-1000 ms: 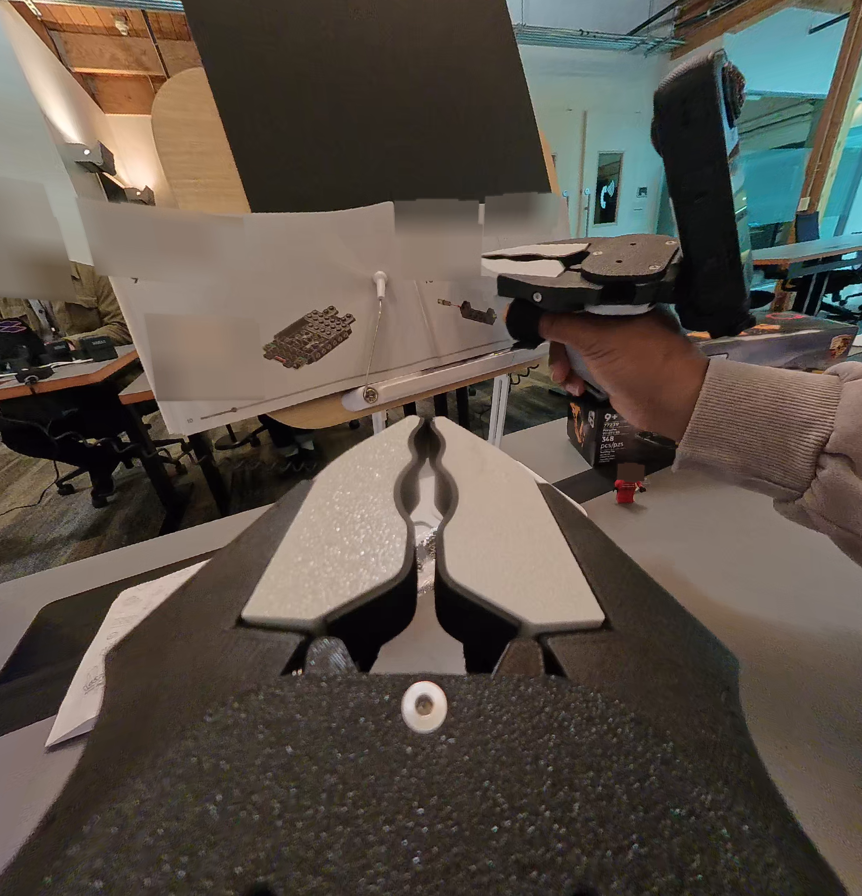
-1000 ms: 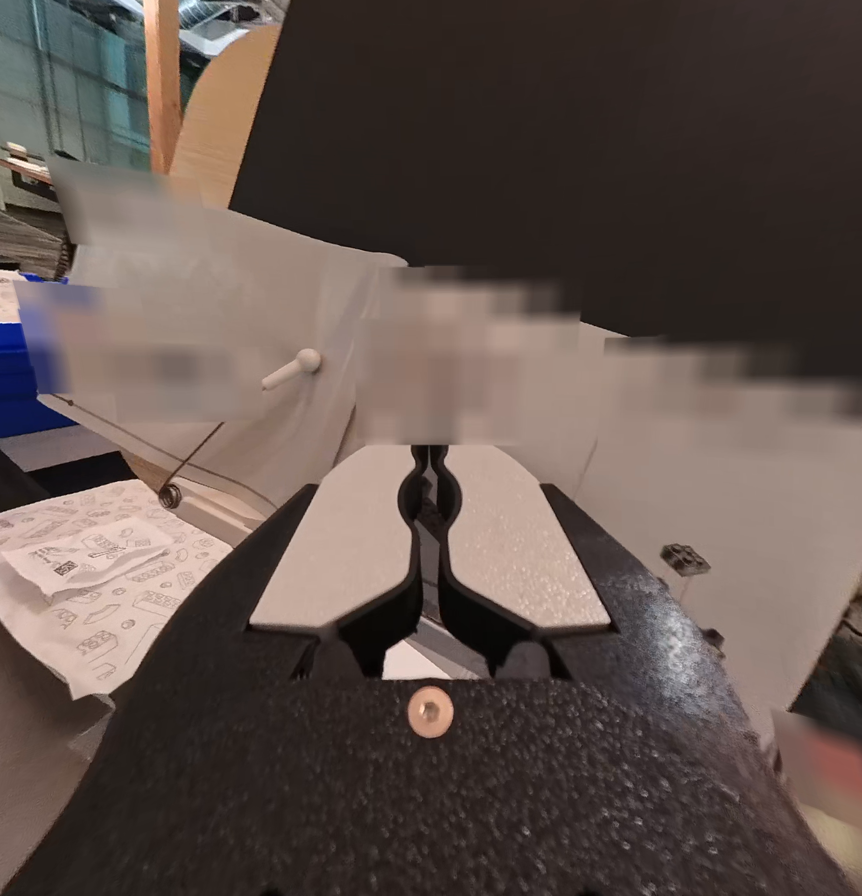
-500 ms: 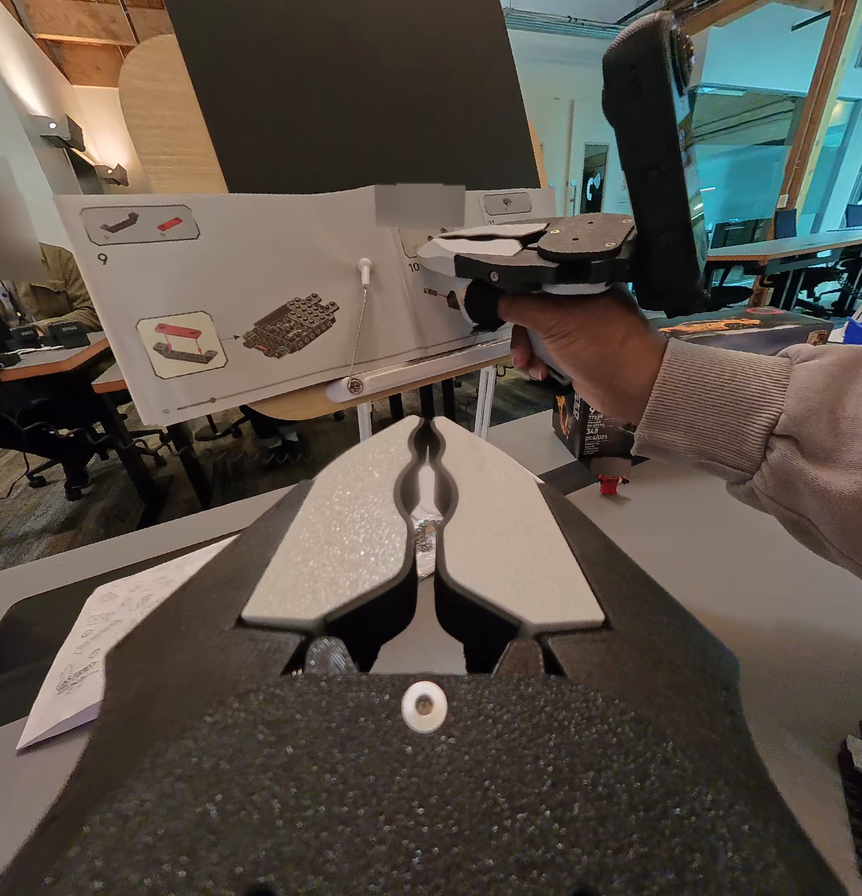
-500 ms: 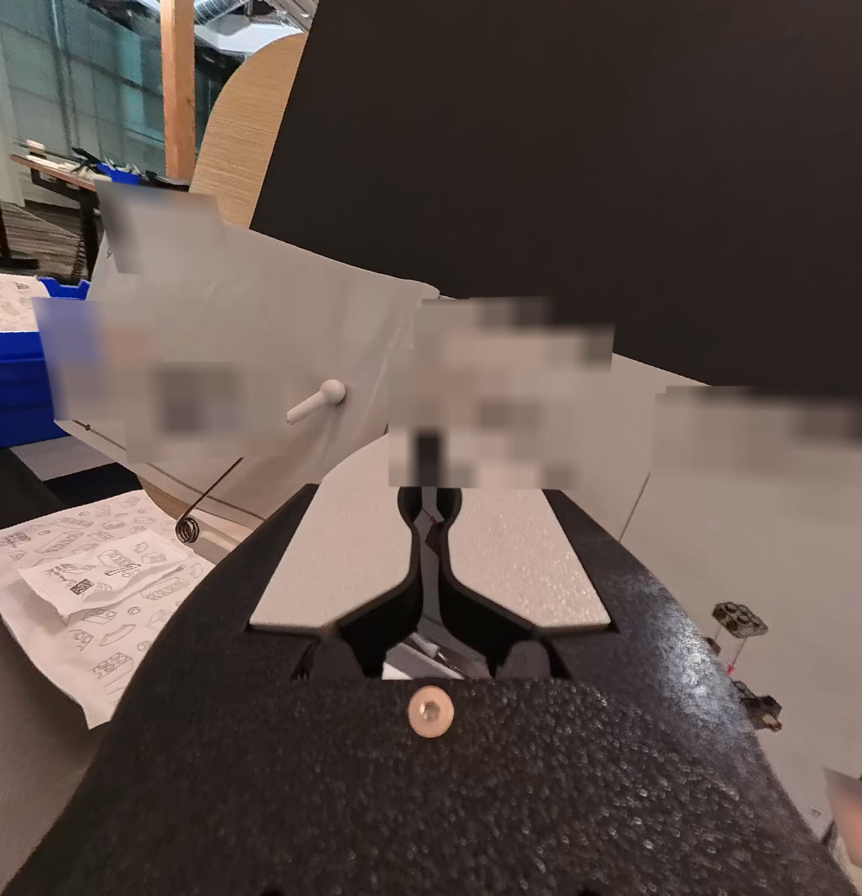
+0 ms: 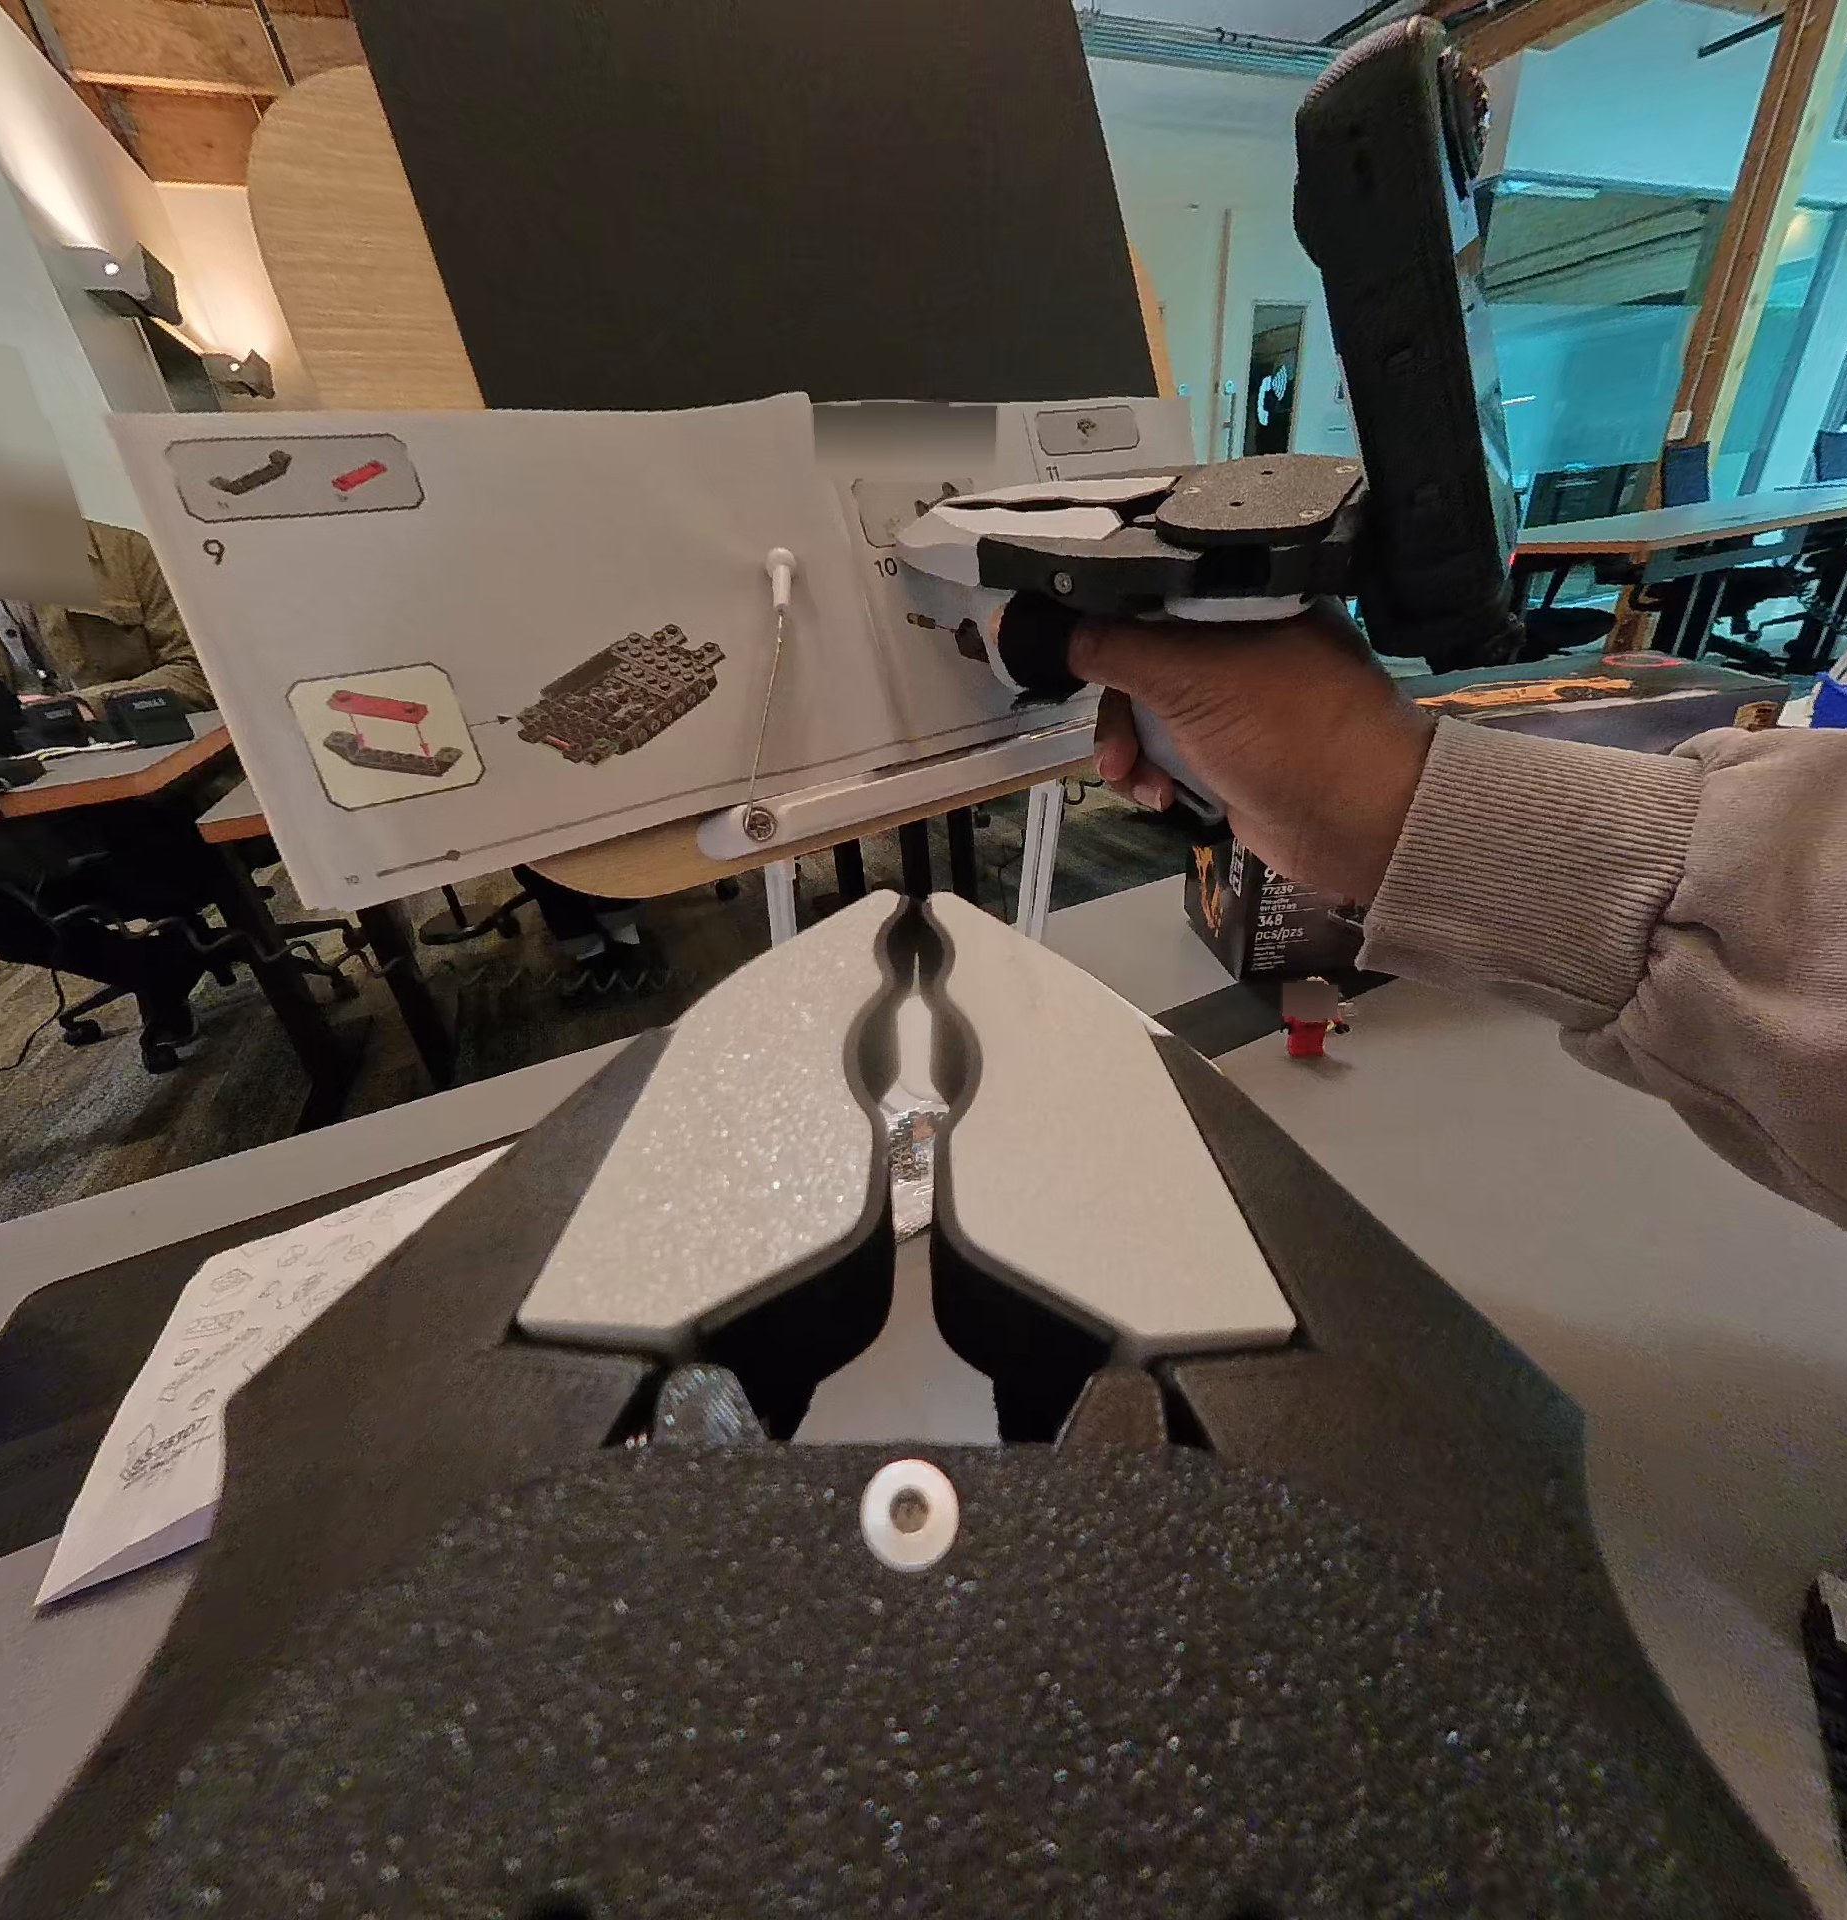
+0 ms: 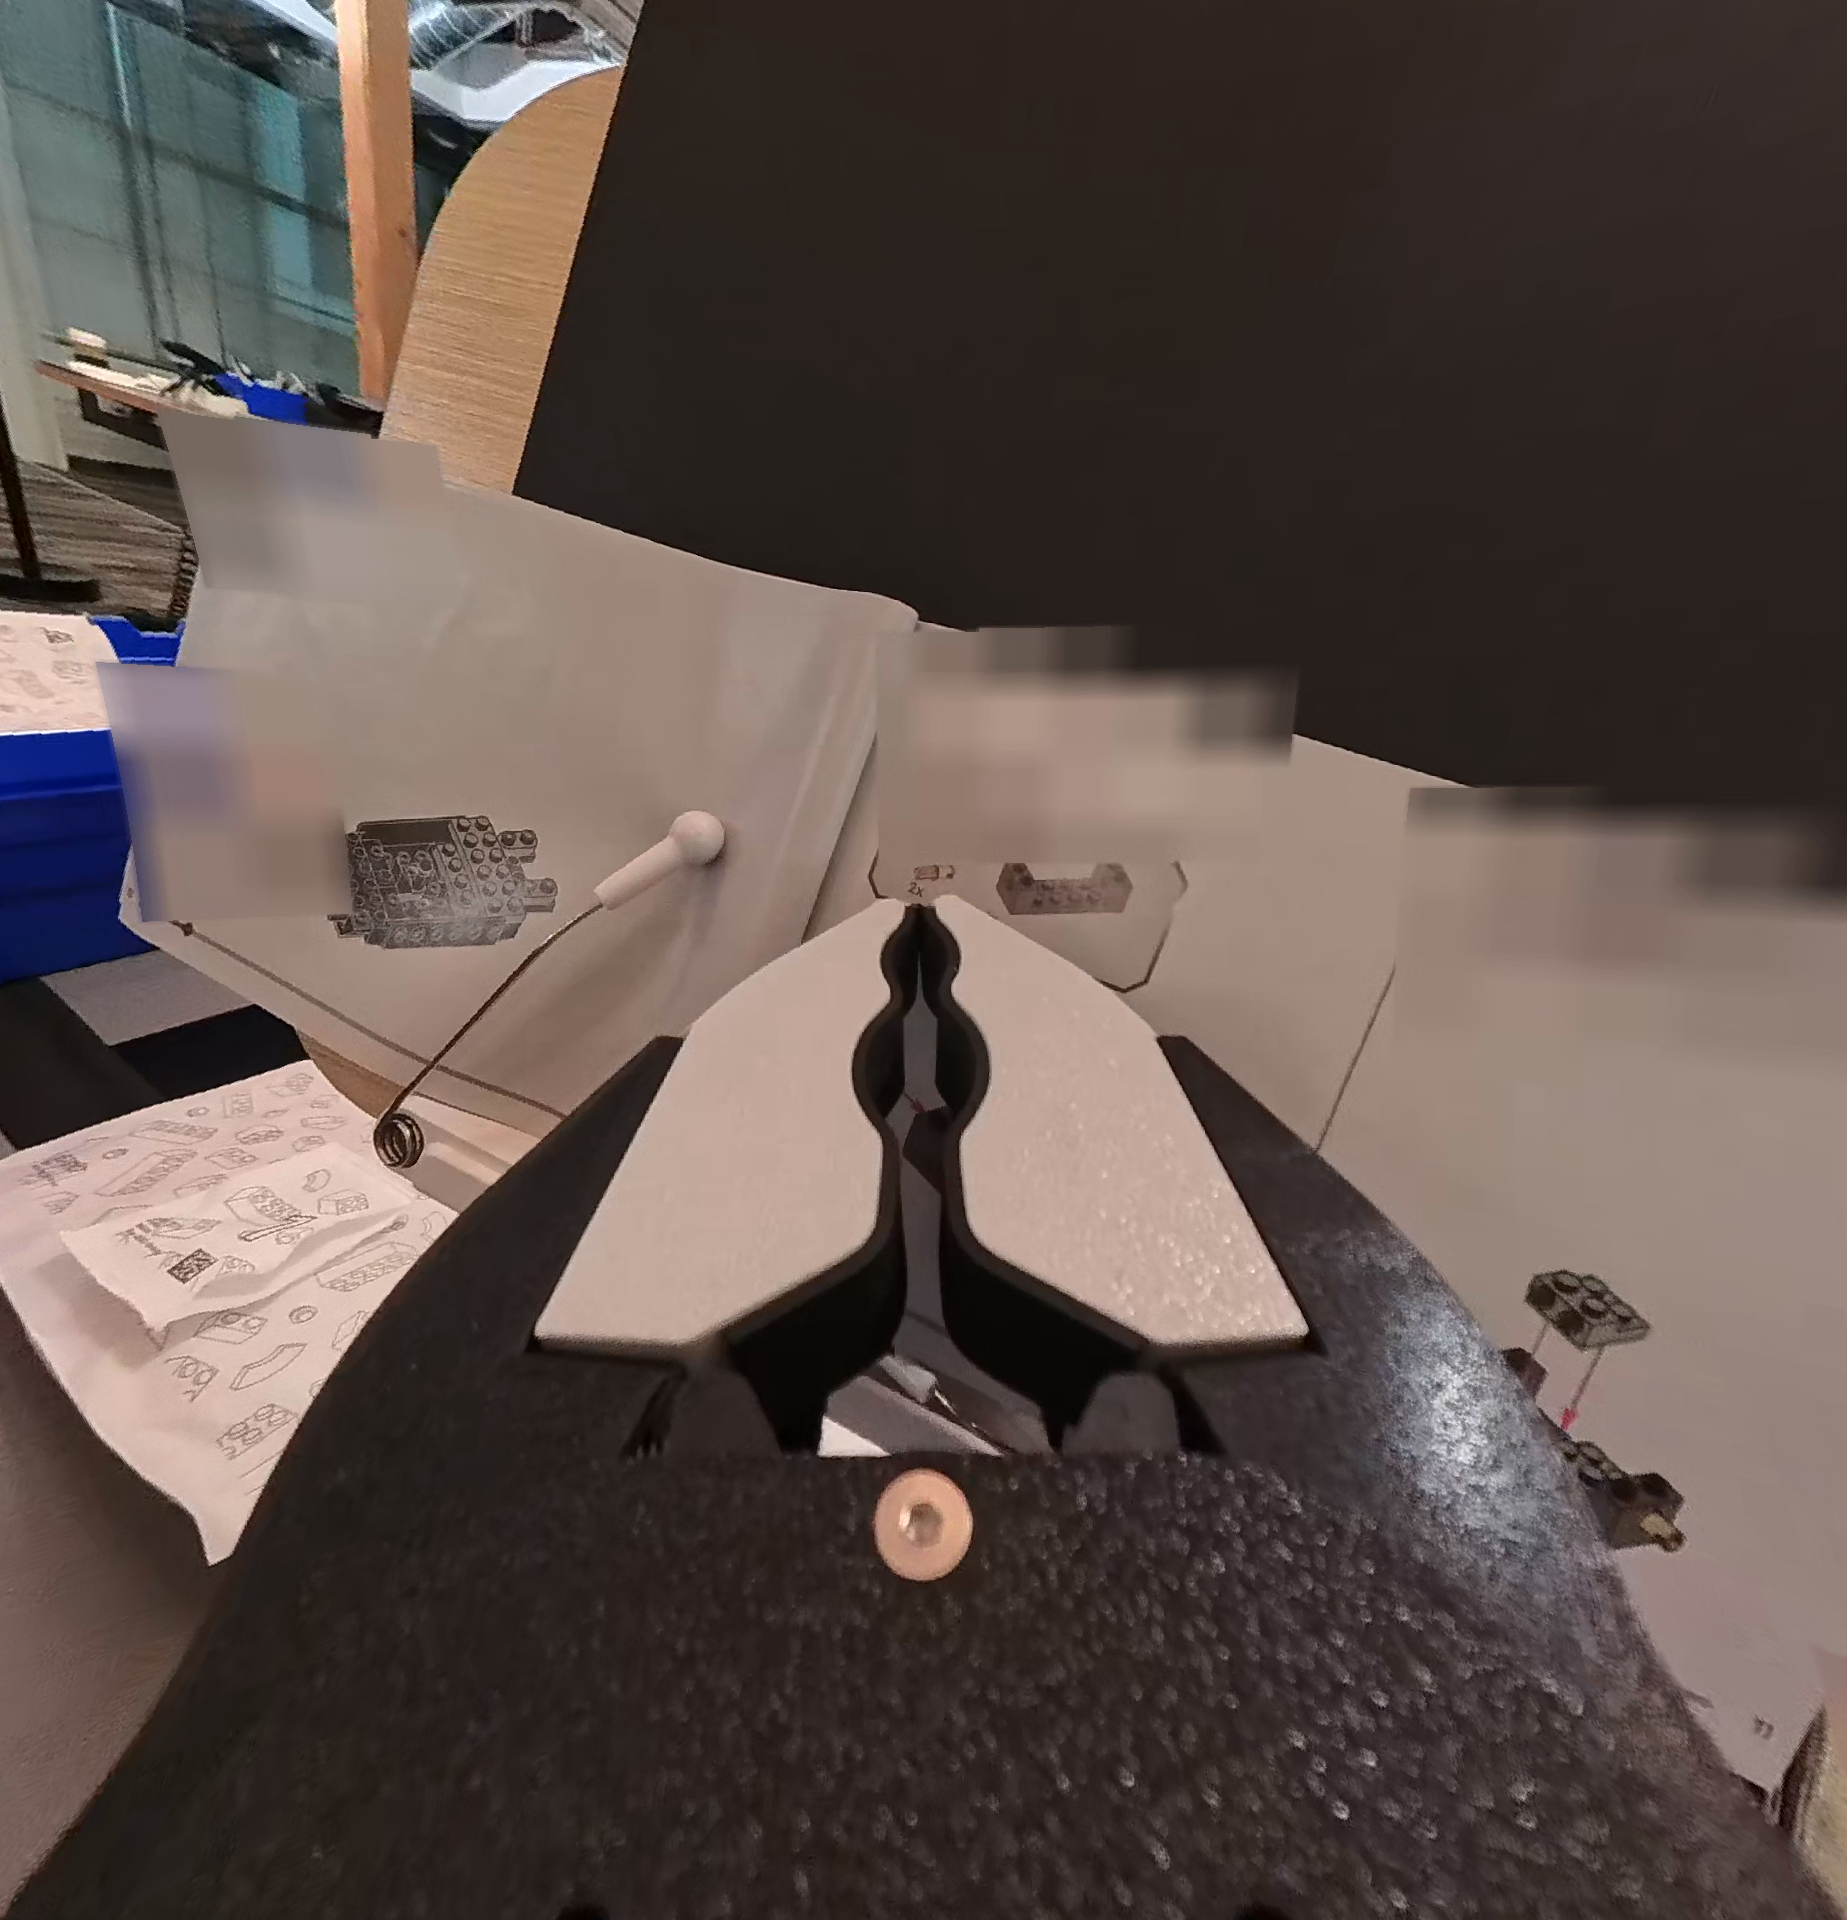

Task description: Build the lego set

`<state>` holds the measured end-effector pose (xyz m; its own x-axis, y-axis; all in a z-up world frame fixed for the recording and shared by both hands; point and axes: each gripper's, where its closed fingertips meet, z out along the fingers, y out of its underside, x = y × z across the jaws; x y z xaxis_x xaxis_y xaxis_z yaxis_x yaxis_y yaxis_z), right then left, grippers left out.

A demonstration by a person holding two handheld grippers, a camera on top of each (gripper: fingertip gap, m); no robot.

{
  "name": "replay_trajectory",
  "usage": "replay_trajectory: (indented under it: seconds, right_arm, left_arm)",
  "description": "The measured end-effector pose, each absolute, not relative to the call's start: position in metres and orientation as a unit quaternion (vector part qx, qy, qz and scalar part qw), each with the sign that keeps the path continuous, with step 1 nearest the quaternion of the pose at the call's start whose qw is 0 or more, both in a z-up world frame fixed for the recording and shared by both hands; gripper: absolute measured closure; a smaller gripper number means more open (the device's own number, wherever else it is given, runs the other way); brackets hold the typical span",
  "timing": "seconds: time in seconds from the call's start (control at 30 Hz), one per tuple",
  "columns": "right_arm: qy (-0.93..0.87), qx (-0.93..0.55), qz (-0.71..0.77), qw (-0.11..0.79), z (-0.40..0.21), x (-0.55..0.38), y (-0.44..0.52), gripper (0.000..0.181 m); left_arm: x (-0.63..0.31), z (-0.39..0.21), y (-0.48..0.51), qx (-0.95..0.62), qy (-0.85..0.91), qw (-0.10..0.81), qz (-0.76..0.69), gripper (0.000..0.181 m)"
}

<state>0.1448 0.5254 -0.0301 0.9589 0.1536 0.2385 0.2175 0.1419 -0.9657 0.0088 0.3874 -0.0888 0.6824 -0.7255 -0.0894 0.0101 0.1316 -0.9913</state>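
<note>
Printed paper bag (image 5: 171, 1392) is seen lying flat at far left on the grey table (image 5: 1521, 1299). Left gripper (image 5: 914, 914): jaws pressed together, held low over the table. Instruction booklet (image 5: 545, 623) is propped open on a stand beyond. Right gripper (image 5: 924, 530): jaws pressed together, tips raised close against the booklet's right page.

Grey surface (image 5: 1521, 1195) carries a printed paper sheet (image 5: 171, 1403) at its left, lying partly on a black mat (image 5: 25, 1371). A small red figure (image 5: 1311, 1029) and a dark set box (image 5: 1262, 914) stand at the far edge.
</note>
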Motion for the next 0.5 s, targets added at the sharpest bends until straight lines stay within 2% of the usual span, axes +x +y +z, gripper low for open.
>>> replay_trajectory:
  seconds: [0.5]
  right_arm:
    - [-0.129, -0.659, -0.031, 0.741, -0.030, 0.165, 0.519, 0.181]
  left_arm:
    - [0.011, -0.090, 0.386, -0.603, 0.297, 0.691, -0.266, 0.181]
